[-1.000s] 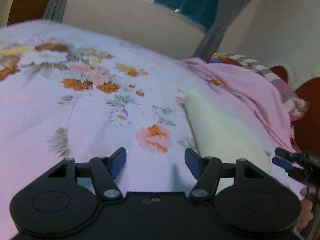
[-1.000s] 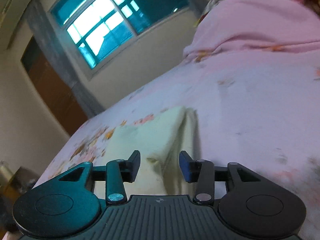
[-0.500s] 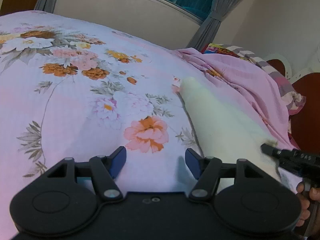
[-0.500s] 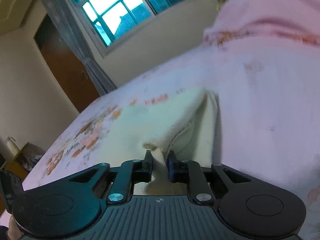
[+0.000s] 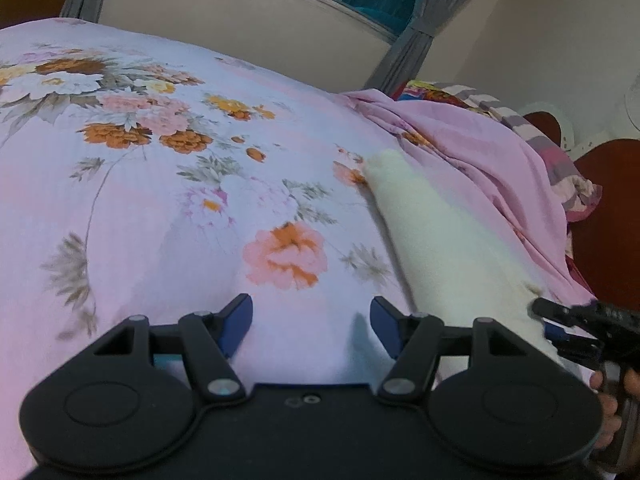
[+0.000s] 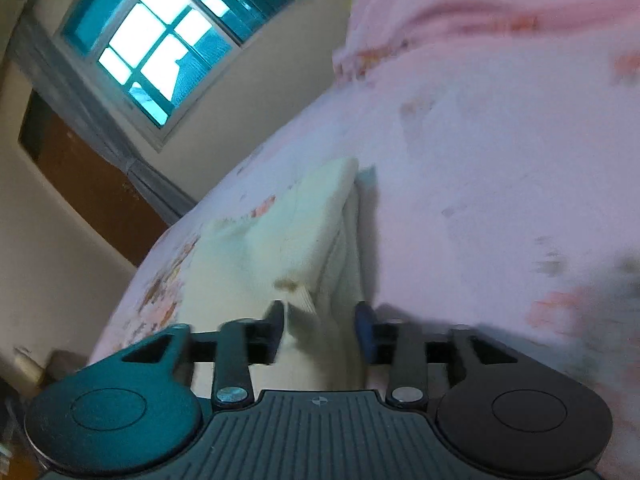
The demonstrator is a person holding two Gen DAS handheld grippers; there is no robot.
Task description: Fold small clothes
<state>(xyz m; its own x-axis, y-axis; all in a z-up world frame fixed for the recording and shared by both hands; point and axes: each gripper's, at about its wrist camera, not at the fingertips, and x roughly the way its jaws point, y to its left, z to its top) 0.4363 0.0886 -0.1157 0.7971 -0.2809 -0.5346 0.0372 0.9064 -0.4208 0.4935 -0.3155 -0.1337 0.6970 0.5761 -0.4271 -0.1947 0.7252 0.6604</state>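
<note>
Right gripper (image 6: 320, 330), black two-finger claw with blue pads, low over the bed with jaws partly apart, having just been opening after a pinch. Between the fingers: the near end of the pale cream knitted garment (image 6: 280, 240), a small soft piece with a ribbed hem and a brownish mark close ahead of the left finger. Left pad close against the cloth's edge, though contact hard to judge through blur; right pad clear of it, a gap showing. From the claw, garment running forward and slightly left, folded over itself, its far corner well ahead toward the window wall.

Left gripper (image 5: 311, 326), same black build with blue pads, jaws wide apart and nothing between them, only the pink floral bedsheet (image 5: 160, 208) beneath. From this claw, cream garment (image 5: 432, 232) to the right, a long strip starting just beside the right finger and stretching forward and away; not touching either pad. Further right, at the garment's near end, the other claw (image 5: 560, 330) poking in from the edge, a hand (image 5: 616, 396) wrapped round its handle.

Beyond the garment, right of the left claw: rumpled pink blanket (image 5: 480, 160), with a striped pillow (image 5: 520, 120) behind it. Straight ahead, well past the sheet: beige wall, teal-glazed window (image 6: 160, 52) and grey curtains (image 5: 404, 52).
</note>
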